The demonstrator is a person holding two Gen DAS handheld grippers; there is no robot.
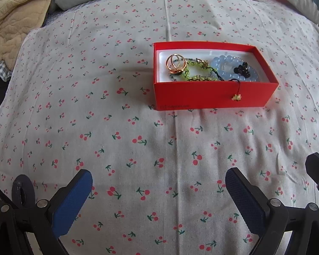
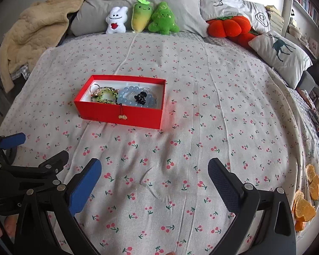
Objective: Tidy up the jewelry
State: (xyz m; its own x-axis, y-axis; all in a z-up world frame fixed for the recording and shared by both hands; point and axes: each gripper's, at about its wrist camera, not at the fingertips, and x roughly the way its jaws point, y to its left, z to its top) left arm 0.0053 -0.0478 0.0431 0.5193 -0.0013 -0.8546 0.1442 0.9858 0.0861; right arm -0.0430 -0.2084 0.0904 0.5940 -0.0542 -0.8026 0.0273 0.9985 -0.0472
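Observation:
A red box sits on the cherry-print bedsheet and holds gold rings, a green bead bracelet, a blue bead bracelet and a black flower piece. A black cord with a gold charm hangs over the box's front wall. My left gripper is open over bare sheet, well short of the box. My right gripper is also open with nothing between its fingers. From there the box lies ahead and to the left, and one blue pad of the left gripper shows at the left edge.
Plush toys and grey pillows line the head of the bed, with an orange pumpkin cushion and a deer pillow to the right. A beige blanket is heaped at the left. Orange peel lies at the right edge.

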